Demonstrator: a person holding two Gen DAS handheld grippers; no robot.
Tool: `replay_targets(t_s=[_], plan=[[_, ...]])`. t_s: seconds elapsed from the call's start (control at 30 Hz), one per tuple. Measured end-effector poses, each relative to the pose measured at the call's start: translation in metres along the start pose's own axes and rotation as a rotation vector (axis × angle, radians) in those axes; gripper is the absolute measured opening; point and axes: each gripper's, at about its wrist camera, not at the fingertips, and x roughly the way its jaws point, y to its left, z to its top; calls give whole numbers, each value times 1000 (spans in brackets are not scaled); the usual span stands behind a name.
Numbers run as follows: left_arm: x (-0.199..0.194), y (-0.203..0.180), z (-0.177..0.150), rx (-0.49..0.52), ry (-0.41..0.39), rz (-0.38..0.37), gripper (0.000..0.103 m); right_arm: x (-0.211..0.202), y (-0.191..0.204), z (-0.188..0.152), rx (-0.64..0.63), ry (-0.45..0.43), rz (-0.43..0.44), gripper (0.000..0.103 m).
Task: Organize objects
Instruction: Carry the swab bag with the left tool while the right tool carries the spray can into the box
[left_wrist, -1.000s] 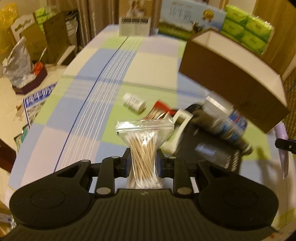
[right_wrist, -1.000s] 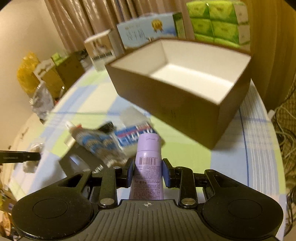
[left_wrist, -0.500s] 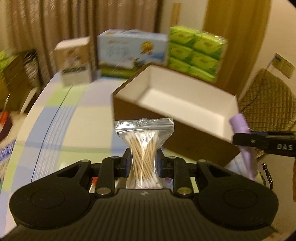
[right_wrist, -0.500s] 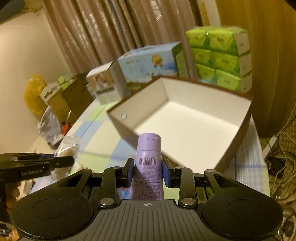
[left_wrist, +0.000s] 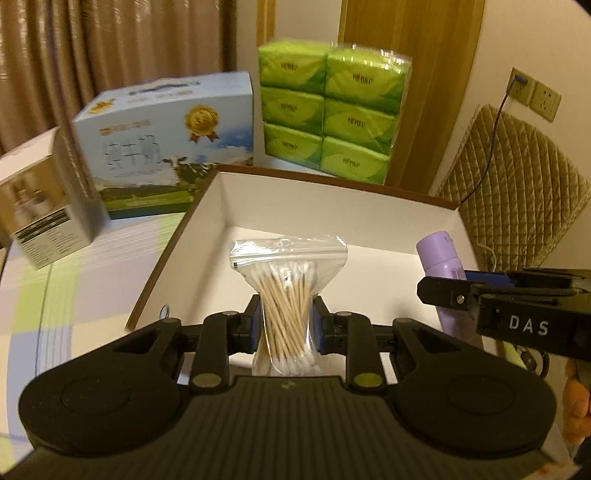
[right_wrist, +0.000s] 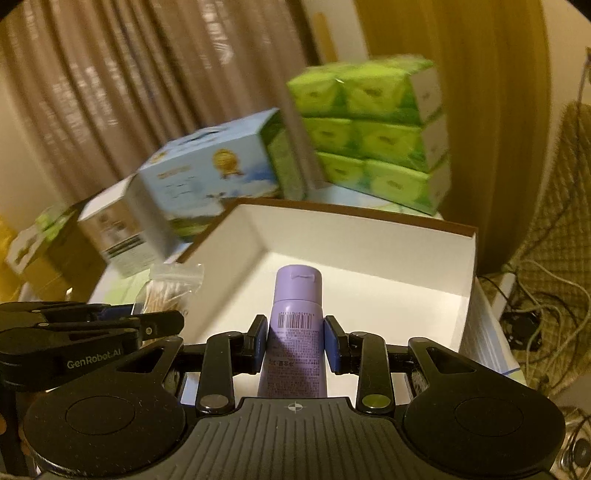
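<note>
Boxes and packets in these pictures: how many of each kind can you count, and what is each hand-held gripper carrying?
Open brown box, white inside: 1
Printed cartons (blue, grey-white): 2
Green tissue packs: 6 showing
Bag of cotton swabs, in left hand-held gripper: 1
Purple tube, in right hand-held gripper: 1
Total: 11

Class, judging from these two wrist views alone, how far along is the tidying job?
Done: nothing visibly; the open box shows only bare white interior where visible. In hand: the left gripper clamps the bag of cotton swabs, and the right gripper clamps the purple tube, both poised over the box. Left: releasing both inside.
</note>
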Motion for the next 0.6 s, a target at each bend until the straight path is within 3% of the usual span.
replay_targets(t_s=[0.27,0.6], plan=[[64,1,16,49,98,-71,22,53,-15,6,76,61,-119,29],[111,-4,7,79,215,-110,23,95,-27,-9,113,165,-157,29]])
